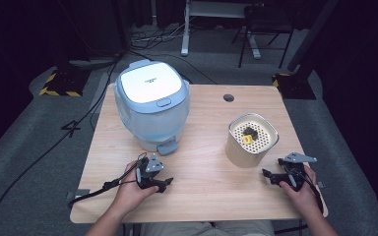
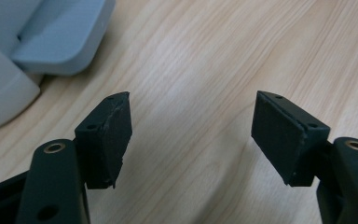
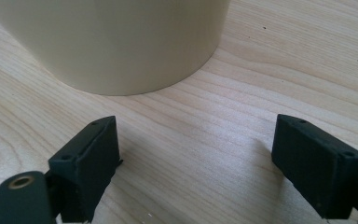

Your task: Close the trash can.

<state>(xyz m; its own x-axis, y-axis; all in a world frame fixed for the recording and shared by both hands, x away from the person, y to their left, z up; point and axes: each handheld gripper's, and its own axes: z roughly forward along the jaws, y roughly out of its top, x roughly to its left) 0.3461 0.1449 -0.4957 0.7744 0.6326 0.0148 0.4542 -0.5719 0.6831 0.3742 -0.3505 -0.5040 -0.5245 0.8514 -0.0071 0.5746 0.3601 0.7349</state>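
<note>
Sat low over the near left part of the wooden table [image 1: 202, 196], the left gripper [image 1: 166, 183] – jaws spread wide in the left gripper view, nothing but bare wood grain between the pads [image 2: 116, 135]. Pointed right, just near of the pale blue bin [image 1: 151, 104], whose front pedal [image 2: 60, 37] showed at the top left of the left gripper view. Had a closed white lid [image 1: 148, 86] with a small grey mark of writing on it, too tiny to read. No brand readable anywhere else either.

Rested at the near right edge, the right gripper [image 1: 266, 173] – jaws also stood wide apart, empty, only tabletop between them. Aimed left at the cream round container [image 1: 251, 140], close but not touching; curved wall of it [image 3: 121, 42] loomed just beyond the pads in the right gripper view.

Sat on the right half of the table, that container, with a perforated top holding a small yellow piece [image 1: 247, 139] and a dark bit [image 1: 249, 131] beside it. Well apart from the bin, round hole in the tabletop [image 1: 229, 98] farther back between them.
</note>
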